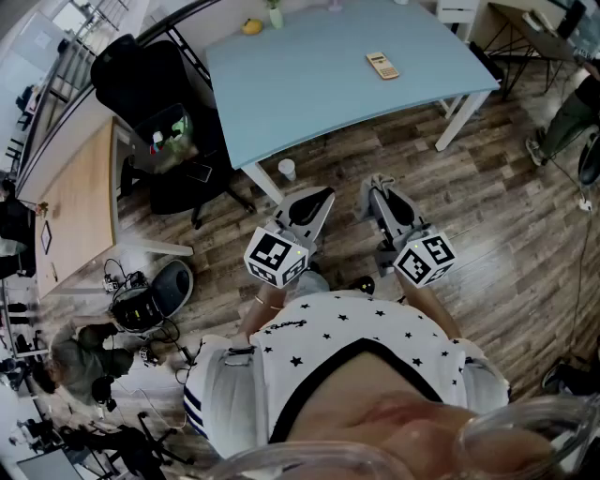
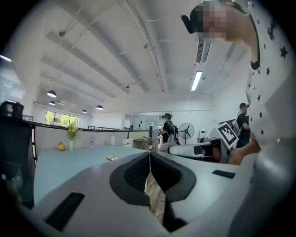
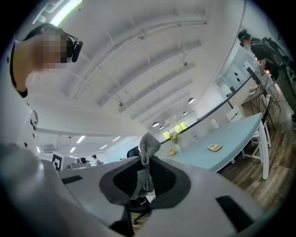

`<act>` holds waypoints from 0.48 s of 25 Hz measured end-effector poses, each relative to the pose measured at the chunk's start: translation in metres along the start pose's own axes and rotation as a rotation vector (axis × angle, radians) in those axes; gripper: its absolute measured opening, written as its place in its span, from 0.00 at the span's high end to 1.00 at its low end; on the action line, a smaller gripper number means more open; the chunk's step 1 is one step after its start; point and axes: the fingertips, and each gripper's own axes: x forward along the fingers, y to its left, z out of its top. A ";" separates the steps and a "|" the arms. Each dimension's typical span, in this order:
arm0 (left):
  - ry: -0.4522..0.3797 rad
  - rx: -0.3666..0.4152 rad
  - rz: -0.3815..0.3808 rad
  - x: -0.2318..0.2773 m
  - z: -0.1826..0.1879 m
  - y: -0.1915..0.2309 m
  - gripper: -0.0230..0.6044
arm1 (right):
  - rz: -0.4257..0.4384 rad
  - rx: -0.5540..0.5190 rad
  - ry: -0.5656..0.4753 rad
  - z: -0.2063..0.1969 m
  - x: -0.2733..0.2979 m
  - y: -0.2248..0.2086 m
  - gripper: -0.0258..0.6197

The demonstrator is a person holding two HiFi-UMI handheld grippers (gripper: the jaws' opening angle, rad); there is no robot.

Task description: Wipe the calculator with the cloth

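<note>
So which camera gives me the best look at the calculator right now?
The head view: it sees the calculator whole from above, lying on the light blue table. In the left gripper view the calculator is only a small, flat sliver seen low across the tabletop, and the right gripper view shows the calculator much the same.

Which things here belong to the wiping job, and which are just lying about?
Job: calculator on the blue table; grey cloth, clamped in the right tongs.
Lying about: yellow object and vase on the table, white cup on the floor, black chair.
</note>
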 end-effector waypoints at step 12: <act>0.001 0.015 0.008 0.024 0.002 -0.042 0.91 | 0.008 0.011 -0.012 0.012 -0.039 -0.021 0.89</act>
